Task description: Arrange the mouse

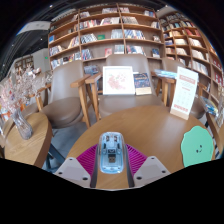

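A translucent light-blue computer mouse (111, 152) sits between my two fingers, its tail toward the camera and its nose pointing away over the wooden table (150, 125). The magenta pads (88, 158) lie against both of its sides. My gripper (111, 160) is shut on the mouse, holding it just above or on the table's near edge; I cannot tell whether it touches the wood.
A green mat-like item with a face (197, 148) lies at the table's right. A standing sign card (184, 92) and displayed books (118, 80) are beyond. A glass vase with twigs (20, 122) stands on a round table at left. Chairs and bookshelves (105, 35) fill the back.
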{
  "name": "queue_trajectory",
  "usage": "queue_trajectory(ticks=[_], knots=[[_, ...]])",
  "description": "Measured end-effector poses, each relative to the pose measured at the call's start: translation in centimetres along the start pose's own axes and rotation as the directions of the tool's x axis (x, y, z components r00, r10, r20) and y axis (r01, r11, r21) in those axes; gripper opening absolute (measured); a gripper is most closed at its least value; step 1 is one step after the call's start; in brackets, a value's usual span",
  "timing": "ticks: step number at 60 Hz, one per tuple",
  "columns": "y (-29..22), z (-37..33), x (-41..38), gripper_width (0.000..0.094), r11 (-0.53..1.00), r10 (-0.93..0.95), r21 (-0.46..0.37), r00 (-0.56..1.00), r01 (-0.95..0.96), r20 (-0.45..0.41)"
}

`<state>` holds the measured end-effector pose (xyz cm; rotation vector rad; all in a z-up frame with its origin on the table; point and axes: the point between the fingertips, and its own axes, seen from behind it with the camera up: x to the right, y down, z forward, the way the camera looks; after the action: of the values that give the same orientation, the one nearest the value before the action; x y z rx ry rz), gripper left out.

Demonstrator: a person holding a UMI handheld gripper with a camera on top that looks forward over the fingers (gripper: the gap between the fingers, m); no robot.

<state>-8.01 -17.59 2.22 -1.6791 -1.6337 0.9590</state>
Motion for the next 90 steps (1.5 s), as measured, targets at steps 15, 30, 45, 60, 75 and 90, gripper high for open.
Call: queue_trajectory(ticks=[15, 30, 45, 60, 75, 90], knots=[[-8.1, -8.3, 7.9, 0.0404, 0.991, 0.025, 0.13, 0.999, -0.02, -0.036], [-8.2, -11.7, 26.5, 0.0403, 0.994, 0.023, 0.107, 0.967, 0.004, -0.252], [0.5, -7.4, 35.0, 0.0399, 0.997, 0.053, -0.045, 0.963, -0.067, -0.265], [4.0, -5.2, 35.0, 0.0474, 0.992, 0.06, -0.096, 0.967, -0.086, -0.248], [1.6, -10.9, 33.9, 0.0859, 0.998, 0.029, -0.045, 0.962, -0.042, -0.27], [0.6, -25.9, 28.0, 0.086, 0.997, 0.01, 0.073, 0.968, 0.009, -0.252]])
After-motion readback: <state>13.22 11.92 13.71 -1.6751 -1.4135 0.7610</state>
